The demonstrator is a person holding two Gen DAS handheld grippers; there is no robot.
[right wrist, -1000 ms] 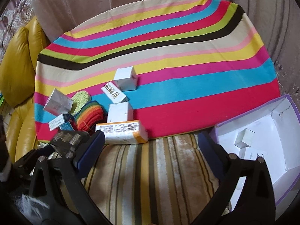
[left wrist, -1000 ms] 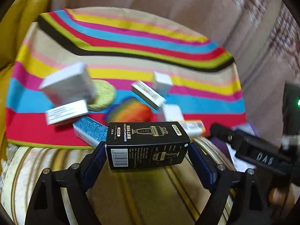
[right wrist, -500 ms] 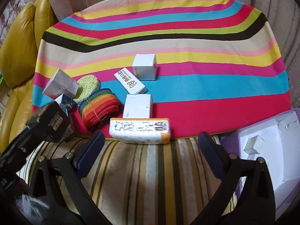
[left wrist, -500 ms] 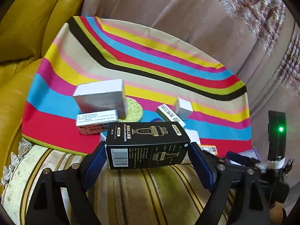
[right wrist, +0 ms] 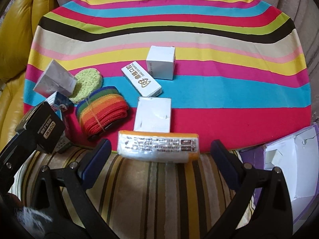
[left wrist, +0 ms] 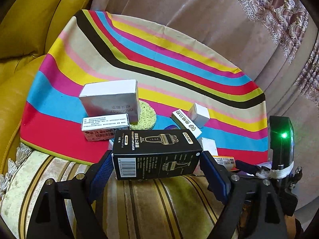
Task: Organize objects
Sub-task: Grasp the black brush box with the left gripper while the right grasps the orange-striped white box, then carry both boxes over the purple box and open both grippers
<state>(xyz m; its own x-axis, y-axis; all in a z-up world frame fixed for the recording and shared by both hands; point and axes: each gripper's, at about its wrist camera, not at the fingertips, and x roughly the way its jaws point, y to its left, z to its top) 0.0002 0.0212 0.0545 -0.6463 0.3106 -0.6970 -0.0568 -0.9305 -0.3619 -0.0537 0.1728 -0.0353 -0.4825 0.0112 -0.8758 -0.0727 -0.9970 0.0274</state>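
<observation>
Left gripper [left wrist: 156, 164]: closed on the black box [left wrist: 157, 154], pads pressing both short ends, box lying crosswise between the fingers, lifted over the striped cushion [left wrist: 139, 203].
Right gripper [right wrist: 159, 157]: jaws spread wide, holding nothing; the orange-edged pack [right wrist: 158, 149] lies between the fingertips, clear of both pads.
Ahead of right gripper: flat white box [right wrist: 153, 114] just past the pack, then long white box [right wrist: 142, 78] and white cube [right wrist: 161, 62], all on the striped cloth [right wrist: 219, 91].
Ahead-left: rainbow strap [right wrist: 102, 112], green sponge [right wrist: 87, 81], silver box [right wrist: 54, 78].
Right of right gripper: purple tray [right wrist: 253, 155], well apart from the boxes.
</observation>
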